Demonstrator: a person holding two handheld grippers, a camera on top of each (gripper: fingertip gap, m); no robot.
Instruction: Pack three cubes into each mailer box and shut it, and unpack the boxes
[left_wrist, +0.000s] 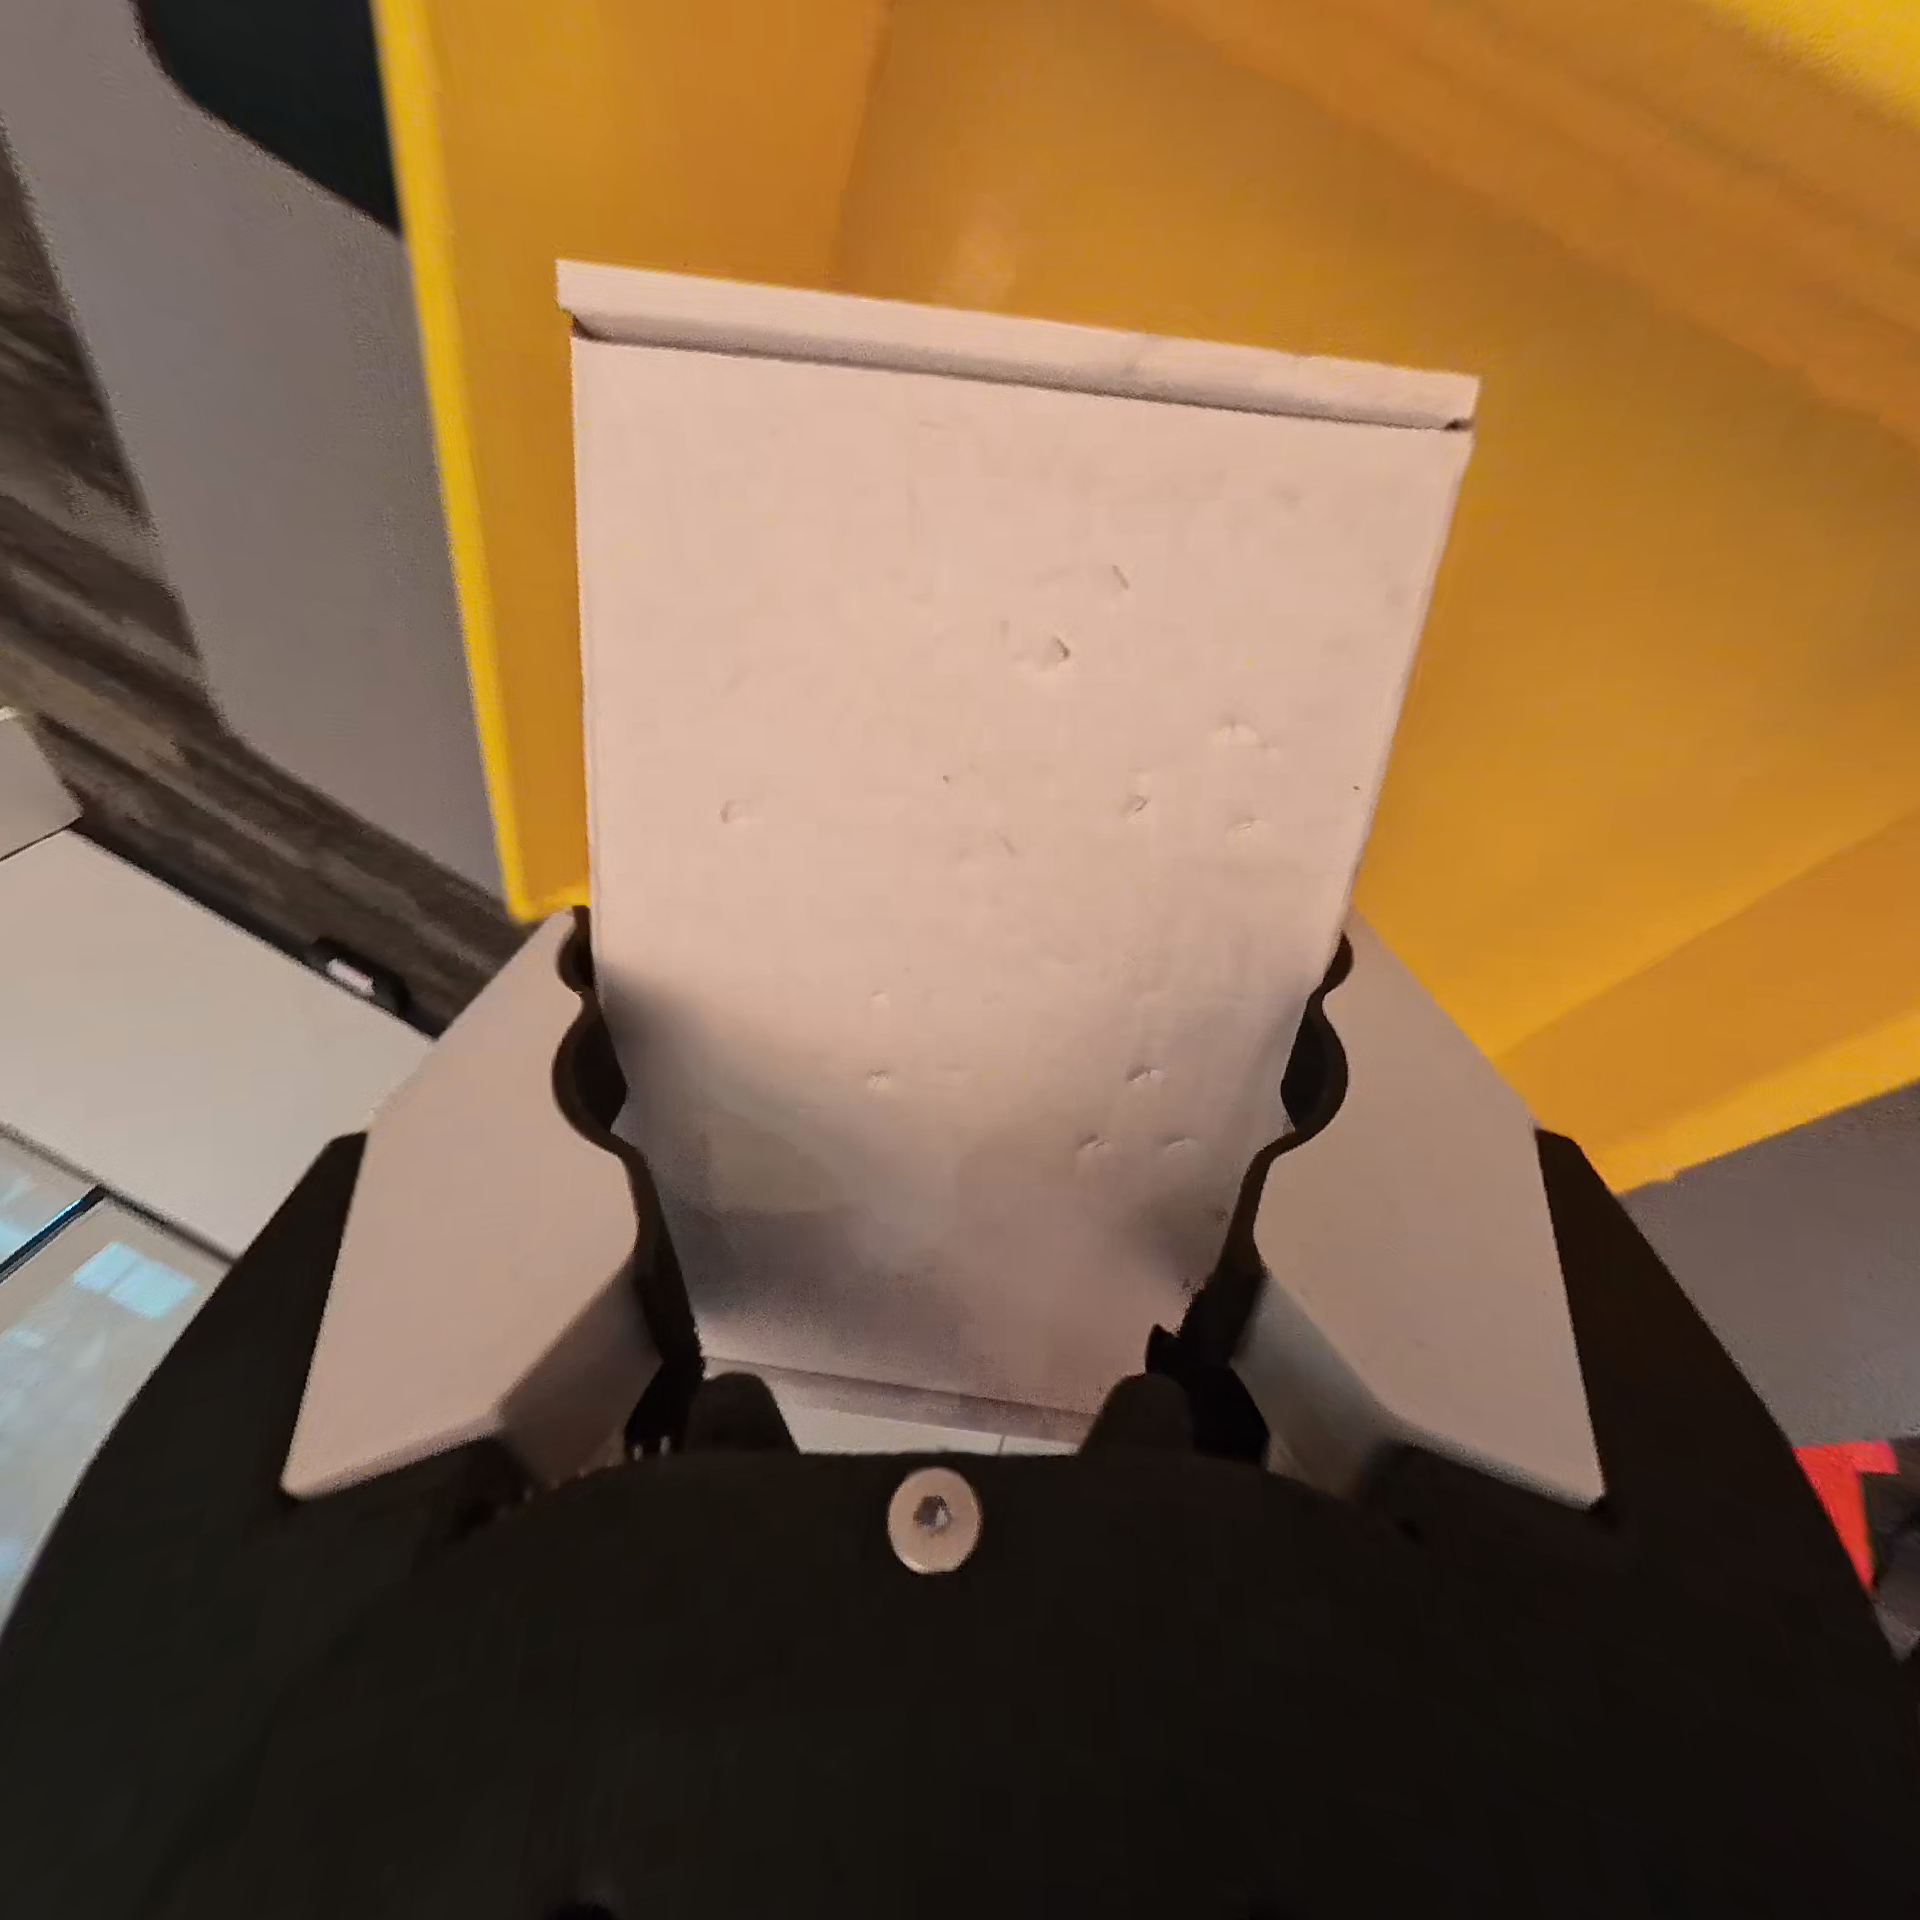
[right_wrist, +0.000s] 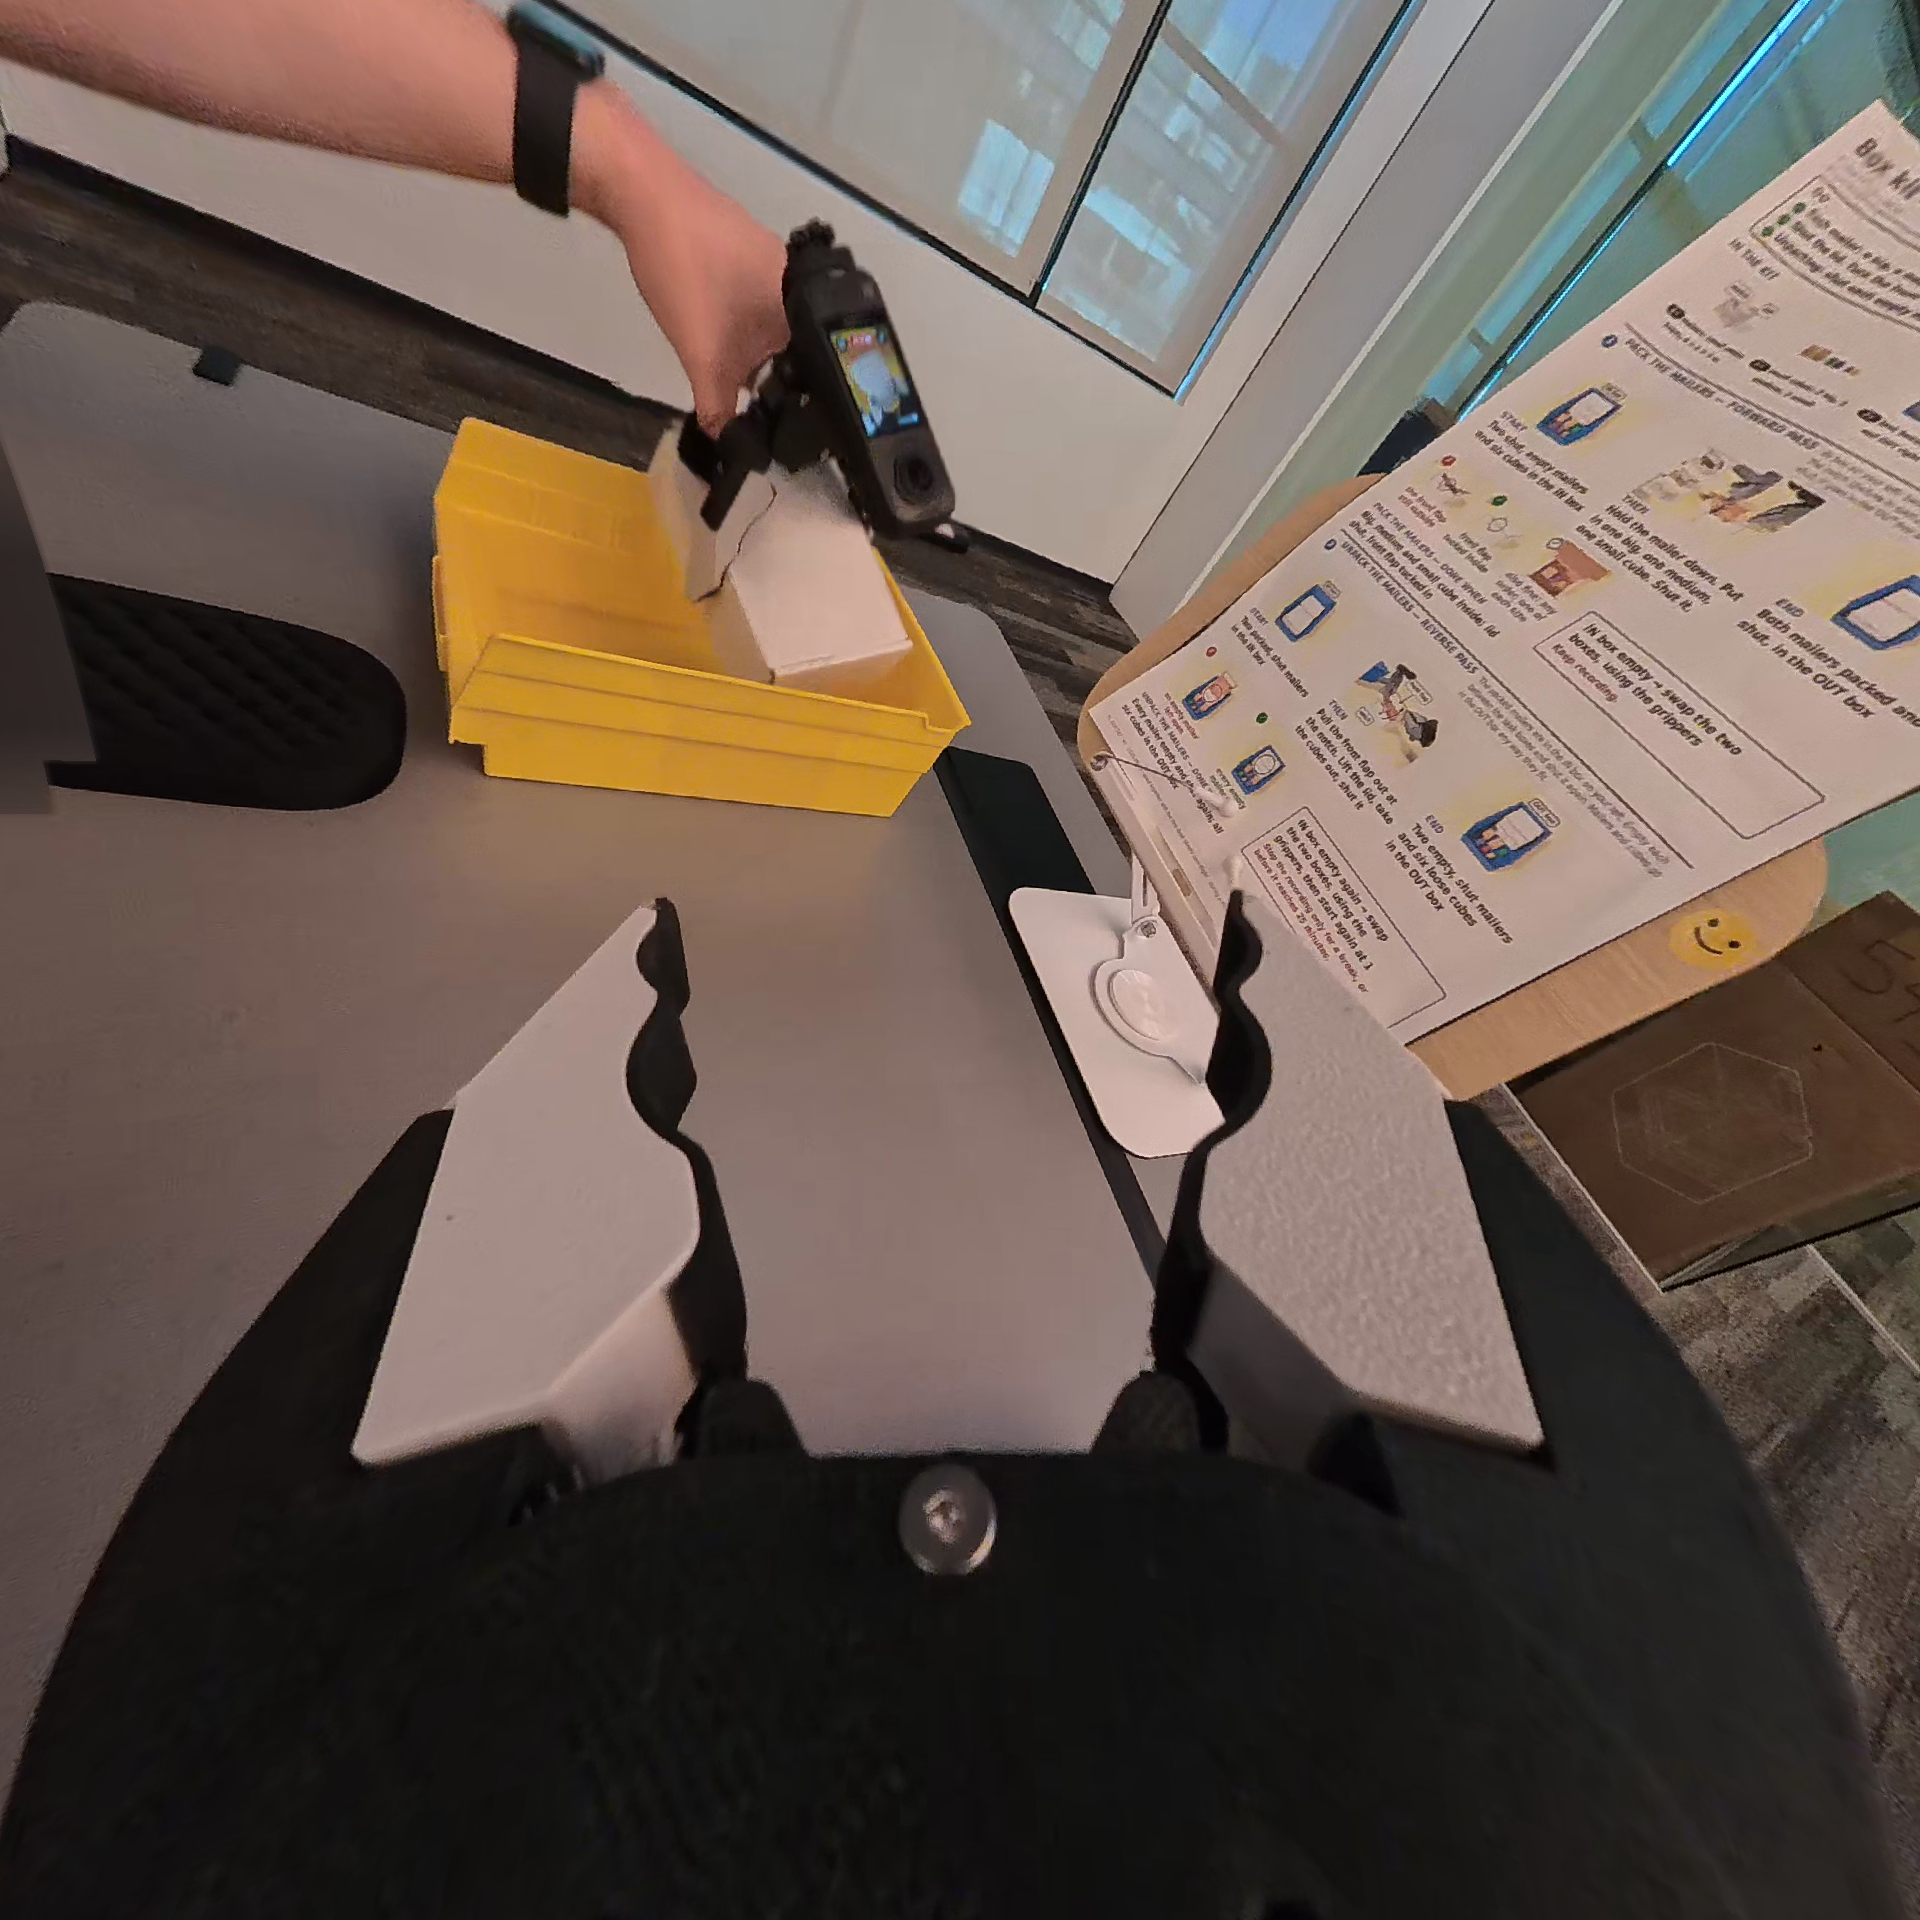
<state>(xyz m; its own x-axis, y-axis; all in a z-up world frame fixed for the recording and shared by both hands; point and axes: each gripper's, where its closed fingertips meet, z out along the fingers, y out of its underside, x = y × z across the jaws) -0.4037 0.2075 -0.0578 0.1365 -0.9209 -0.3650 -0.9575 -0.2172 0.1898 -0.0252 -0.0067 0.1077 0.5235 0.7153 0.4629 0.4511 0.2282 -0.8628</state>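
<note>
Left wrist view: nearest the camera, the left gripper (left_wrist: 956, 1091) is clamped on a shut white mailer box (left_wrist: 997, 810), one finger pressing each long side. The mailer box is dimpled on its upper face and reaches forward over the yellow bin (left_wrist: 1455, 520), whose inner walls fill the picture behind it. A strip of grey table (left_wrist: 1766, 1299) shows beside the bin.

Right wrist view: nearest the camera, the right gripper (right_wrist: 951, 935) hangs over the grey table (right_wrist: 260, 1039) with its fingers wide apart and nothing between them. Beyond it the yellow bin (right_wrist: 675, 738) stands on the table, and a hand (right_wrist: 707, 301) holds the left gripper (right_wrist: 727, 488), which grips the mailer box (right_wrist: 800, 592) tilted down into the bin. Right of the bin a printed instruction sheet (right_wrist: 1558, 623) leans on a wooden board (right_wrist: 1621, 997) over a white stand (right_wrist: 1101, 997)
</note>
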